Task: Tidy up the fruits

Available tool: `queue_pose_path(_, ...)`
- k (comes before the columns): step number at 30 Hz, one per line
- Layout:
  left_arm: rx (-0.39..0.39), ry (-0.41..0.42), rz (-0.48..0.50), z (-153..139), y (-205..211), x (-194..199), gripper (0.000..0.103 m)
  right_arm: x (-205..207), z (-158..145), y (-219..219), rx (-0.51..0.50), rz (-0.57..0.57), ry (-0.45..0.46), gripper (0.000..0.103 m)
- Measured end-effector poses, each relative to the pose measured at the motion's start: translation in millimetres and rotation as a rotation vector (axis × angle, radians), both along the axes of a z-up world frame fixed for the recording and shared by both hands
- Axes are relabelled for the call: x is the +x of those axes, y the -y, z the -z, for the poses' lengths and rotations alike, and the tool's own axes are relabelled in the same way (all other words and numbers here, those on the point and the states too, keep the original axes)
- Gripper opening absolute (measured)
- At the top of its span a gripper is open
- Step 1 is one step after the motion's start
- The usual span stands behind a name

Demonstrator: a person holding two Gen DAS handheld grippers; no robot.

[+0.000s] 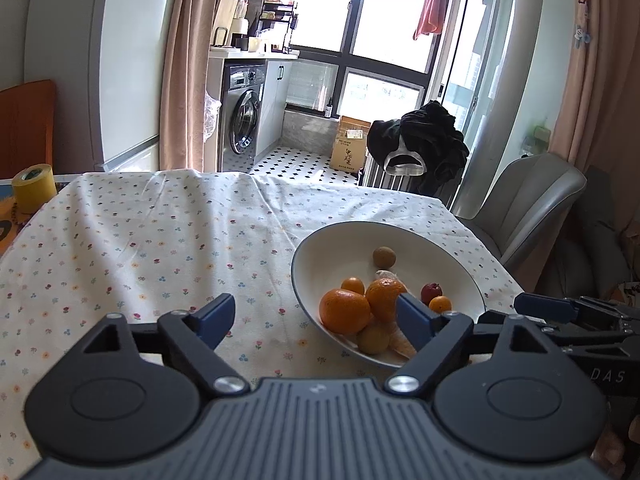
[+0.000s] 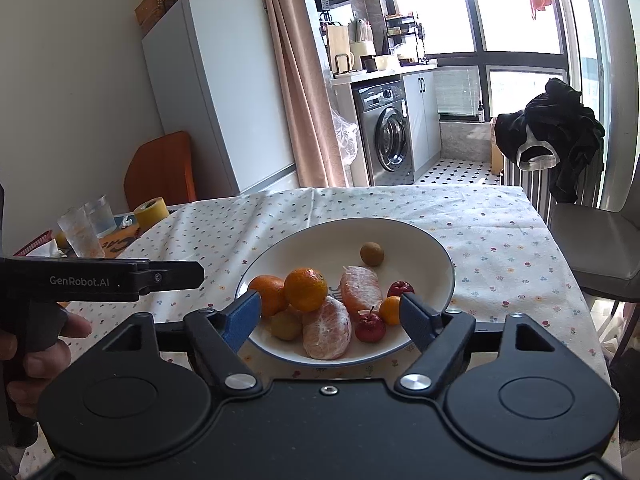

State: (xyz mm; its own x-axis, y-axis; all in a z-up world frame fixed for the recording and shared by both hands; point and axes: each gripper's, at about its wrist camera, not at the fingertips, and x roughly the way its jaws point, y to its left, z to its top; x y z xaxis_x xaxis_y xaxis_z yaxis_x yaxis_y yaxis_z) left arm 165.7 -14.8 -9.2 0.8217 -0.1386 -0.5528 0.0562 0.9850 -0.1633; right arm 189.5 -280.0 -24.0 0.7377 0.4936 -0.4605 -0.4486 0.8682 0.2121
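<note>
We find the white bowl [image 2: 436,256] of fruit on the floral tablecloth [image 2: 500,240], directly ahead of the right gripper [image 2: 330,316], whose jaws are spread and empty. The left gripper [image 1: 316,316], likewise spread and empty, has the bowl ahead to its right. Only the right wrist view shows two peeled orange pieces [image 2: 326,334] clearly, and a hand [image 2: 40,344].
</note>
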Motion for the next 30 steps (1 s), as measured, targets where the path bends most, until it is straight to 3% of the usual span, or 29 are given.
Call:
queue_pose_path(6,0.0,-0.011,-0.002,1,-5,-16,0.097,-12,-4,0,0.004,-0.003,-0.004,0.094)
queue_pose_path(14,0.004,-0.034,-0.009,-2,-13,-35,0.102,-26,-12,-4,-0.012,-0.013,0.001,0.103)
queue_pose_path(30,0.014,-0.036,-0.087,-11,-37,-86,0.103,-59,-27,-15,-0.018,-0.066,0.0,0.103)
